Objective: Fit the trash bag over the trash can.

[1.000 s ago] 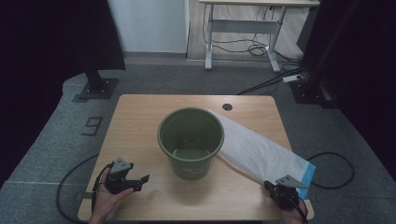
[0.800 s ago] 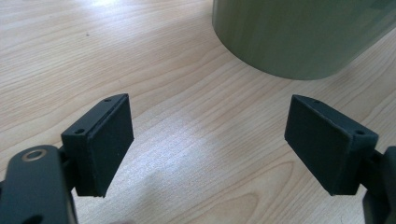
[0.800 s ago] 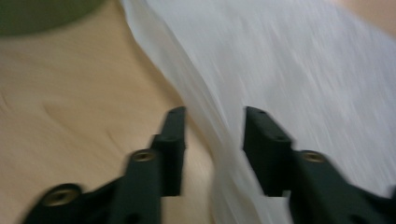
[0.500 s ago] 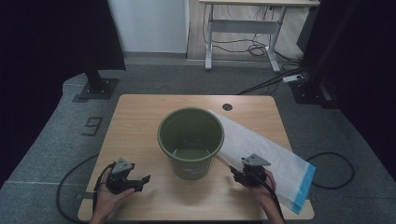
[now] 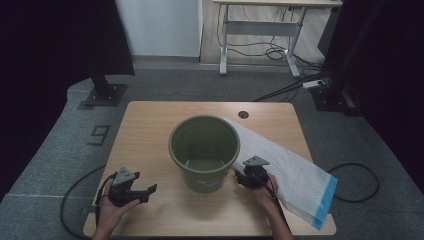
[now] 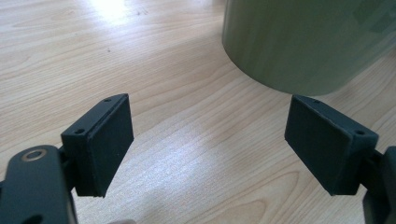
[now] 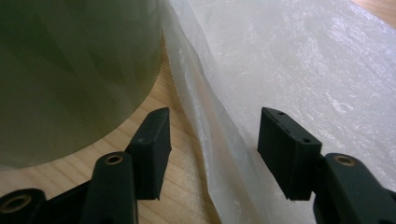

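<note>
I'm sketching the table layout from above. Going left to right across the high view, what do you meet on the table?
left gripper → green bucket → right gripper → white plastic bag, ending in its blue edge.

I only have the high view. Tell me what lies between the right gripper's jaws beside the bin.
Observer: In the right gripper view, the right gripper has open jaws that have just been closing. The folded edge of the white plastic bag lies between them, not pinched.
Operator: Check the bin against that gripper.
Observer: The wall of the green bin stands just beyond the left jaw, apart from it, with wood showing between.
Operator: Report the left gripper.
Observer: The left gripper has its jaws wide open over the bare table, with the bin ahead to their right.
</note>
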`<state>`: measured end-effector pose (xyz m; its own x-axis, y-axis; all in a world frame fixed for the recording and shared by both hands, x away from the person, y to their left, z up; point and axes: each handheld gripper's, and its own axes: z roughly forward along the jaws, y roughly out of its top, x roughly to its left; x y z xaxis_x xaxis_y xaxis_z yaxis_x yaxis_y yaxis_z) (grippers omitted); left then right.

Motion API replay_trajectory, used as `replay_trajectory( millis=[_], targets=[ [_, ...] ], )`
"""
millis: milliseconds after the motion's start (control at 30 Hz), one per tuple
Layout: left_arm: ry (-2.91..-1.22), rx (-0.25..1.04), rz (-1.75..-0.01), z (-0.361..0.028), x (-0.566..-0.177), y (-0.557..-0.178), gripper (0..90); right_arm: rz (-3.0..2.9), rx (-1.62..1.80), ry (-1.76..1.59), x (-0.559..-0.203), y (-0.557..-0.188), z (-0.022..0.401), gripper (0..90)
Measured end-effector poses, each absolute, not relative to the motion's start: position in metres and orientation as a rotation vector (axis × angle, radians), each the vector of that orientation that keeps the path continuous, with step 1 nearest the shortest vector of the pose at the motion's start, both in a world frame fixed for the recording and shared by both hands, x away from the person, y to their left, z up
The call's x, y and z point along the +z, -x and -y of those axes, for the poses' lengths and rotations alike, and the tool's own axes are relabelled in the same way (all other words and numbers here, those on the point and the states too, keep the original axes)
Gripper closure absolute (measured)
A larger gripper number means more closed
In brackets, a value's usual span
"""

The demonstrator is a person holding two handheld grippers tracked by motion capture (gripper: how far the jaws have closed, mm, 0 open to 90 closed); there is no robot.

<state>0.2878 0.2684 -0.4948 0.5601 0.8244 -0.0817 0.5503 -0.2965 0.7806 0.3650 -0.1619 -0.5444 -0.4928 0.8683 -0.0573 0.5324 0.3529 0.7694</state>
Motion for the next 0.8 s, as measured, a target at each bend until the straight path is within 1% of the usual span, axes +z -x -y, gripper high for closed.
replay_trajectory(
  millis=[200, 267, 433, 500, 700, 800],
  targets=[
    [-1.981, 0.426, -1.112, -0.270, -0.496, -0.288, 15.2, -2.162, 0.943, -1.217, -0.547, -0.368, 0.155, 49.2],
    [-1.985, 0.427, -1.114, -0.270, -0.497, -0.289, 15.2, -2.159, 0.931, -1.220, -0.549, -0.369, 0.154, 53.2],
    [-1.980, 0.430, -1.116, -0.272, -0.498, -0.289, 15.2, -2.163, 0.971, -1.249, -0.549, -0.372, 0.157, 80.2],
    [-1.980, 0.431, -1.119, -0.273, -0.498, -0.289, 15.2, -2.165, 0.974, -1.262, -0.549, -0.372, 0.159, 87.8],
    [-1.974, 0.431, -1.123, -0.274, -0.498, -0.289, 15.2, -2.104, 1.033, -1.252, -0.537, -0.367, 0.168, 88.8],
    [-1.975, 0.427, -1.120, -0.274, -0.499, -0.289, 15.1, -2.022, 1.106, -1.279, -0.516, -0.362, 0.180, 88.8]
  ],
)
